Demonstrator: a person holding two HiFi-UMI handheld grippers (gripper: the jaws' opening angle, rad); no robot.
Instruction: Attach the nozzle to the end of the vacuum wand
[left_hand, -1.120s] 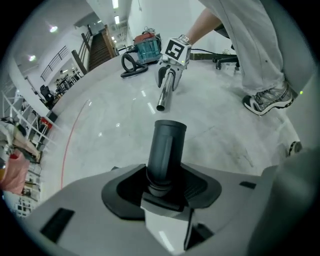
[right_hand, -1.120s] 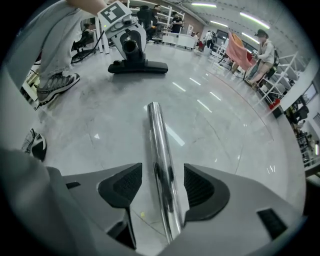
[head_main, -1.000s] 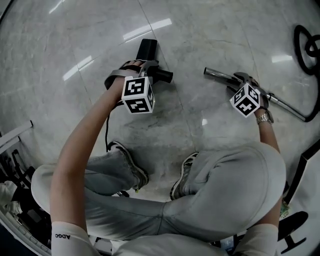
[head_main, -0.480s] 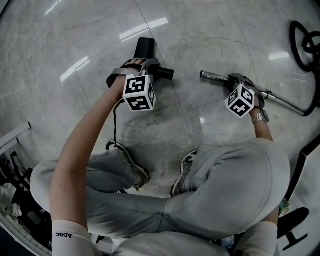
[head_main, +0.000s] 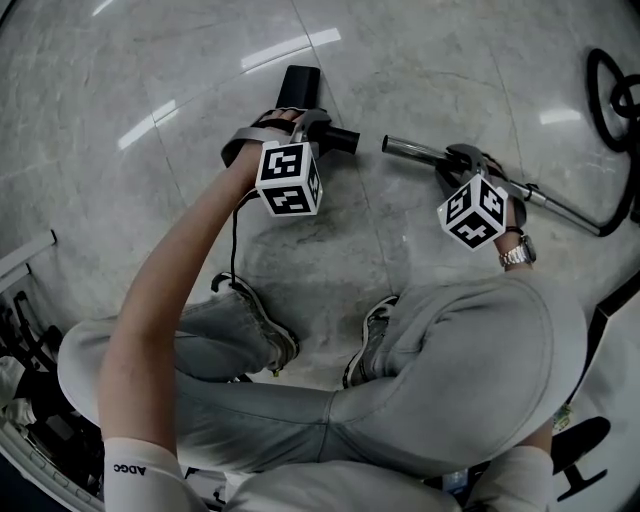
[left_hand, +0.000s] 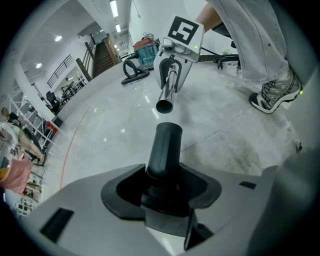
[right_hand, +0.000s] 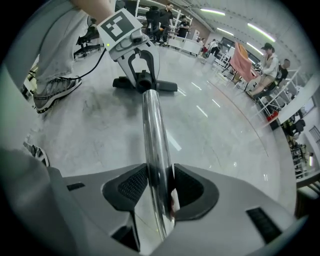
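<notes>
My left gripper (head_main: 303, 128) is shut on the black nozzle (head_main: 298, 88), gripping its round neck (left_hand: 165, 145), which points right. The nozzle's flat head rests on the floor. My right gripper (head_main: 462, 163) is shut on the chrome vacuum wand (head_main: 408, 149), its pads pressing both sides of the tube (right_hand: 154, 135). The wand's open end (left_hand: 164, 105) faces the neck with a short gap between them, roughly in line. In the right gripper view the nozzle (right_hand: 145, 83) sits just past the wand's tip, under the left gripper (right_hand: 140, 64).
A black hose (head_main: 608, 92) loops at the far right, joined to the wand's far end. The person's shoes (head_main: 262, 335) (head_main: 368, 345) stand close behind. A thin cable (head_main: 233, 240) trails down from the left gripper. A vacuum body (left_hand: 146, 52) and people stand farther off.
The right gripper has carried the wand leftward, and its open end now sits much closer to the nozzle's neck. The left gripper and nozzle have stayed put.
</notes>
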